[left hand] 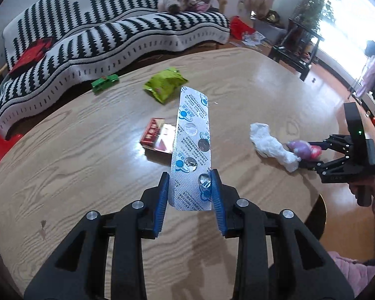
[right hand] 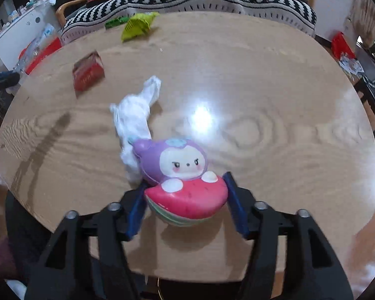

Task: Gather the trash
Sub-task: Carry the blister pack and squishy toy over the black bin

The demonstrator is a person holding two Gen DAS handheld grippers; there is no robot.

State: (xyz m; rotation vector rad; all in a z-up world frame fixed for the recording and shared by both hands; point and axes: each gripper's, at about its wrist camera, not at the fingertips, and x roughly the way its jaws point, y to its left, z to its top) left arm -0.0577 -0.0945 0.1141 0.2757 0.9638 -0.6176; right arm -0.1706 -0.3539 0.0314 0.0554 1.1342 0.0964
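1. Silver foil blister strip, mostly popped empty, sits clamped between the blue pads of the left claw, lifted off the wooden tabletop and pointing away from the camera.
2. The right claw is squeezed on a squishy toy, a purple character on a watermelon slice, just above the tabletop.
3. A crumpled white tissue lies touching the toy's far side.
4. Further out: a red box lying flat, can't tell what's inside, a green snack bag, and a green toy car near the far edge.
5. A striped sofa sits behind.
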